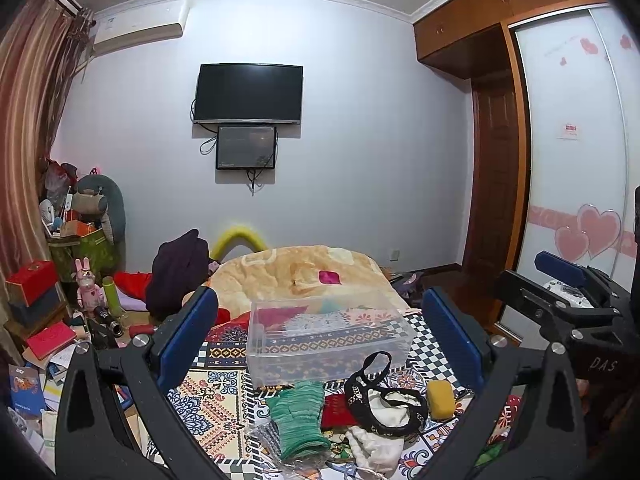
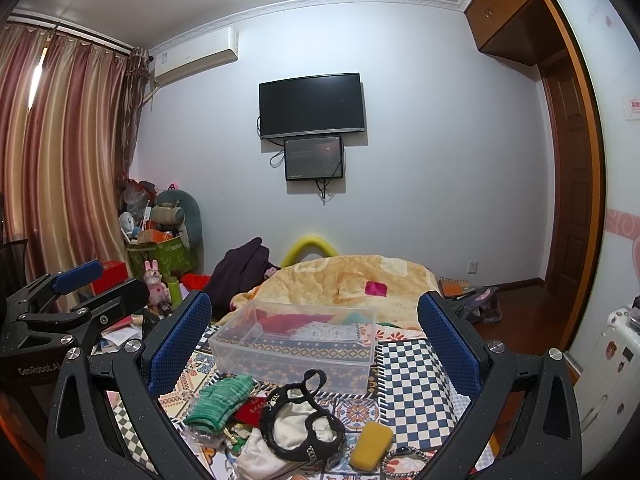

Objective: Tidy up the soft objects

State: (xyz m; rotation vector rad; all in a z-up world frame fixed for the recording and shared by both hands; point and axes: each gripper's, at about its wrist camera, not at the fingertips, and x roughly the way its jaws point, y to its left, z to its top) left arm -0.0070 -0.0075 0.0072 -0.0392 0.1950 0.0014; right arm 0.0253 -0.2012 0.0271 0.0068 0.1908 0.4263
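A pile of soft things lies on the patterned bed cover in front of an empty clear plastic box [image 1: 326, 336] [image 2: 298, 344]. It holds a green knit glove [image 1: 300, 416] [image 2: 220, 398], a black strap [image 1: 384, 396] [image 2: 298, 420] over white cloth [image 1: 374, 446] [image 2: 260, 454], a red piece [image 1: 336, 412] and a yellow sponge [image 1: 440, 400] [image 2: 371, 446]. My left gripper [image 1: 320, 340] is open and empty above the pile. My right gripper [image 2: 316, 344] is open and empty too, and shows at the right of the left wrist view [image 1: 560, 280].
A beige blanket [image 1: 296, 272] with a pink square lies beyond the box. Dark clothing [image 1: 180, 272] sits at the bed's far left. Cluttered boxes, books and toys fill the left floor [image 1: 60, 320]. A beaded bracelet [image 2: 404, 460] lies by the sponge. A wardrobe stands right.
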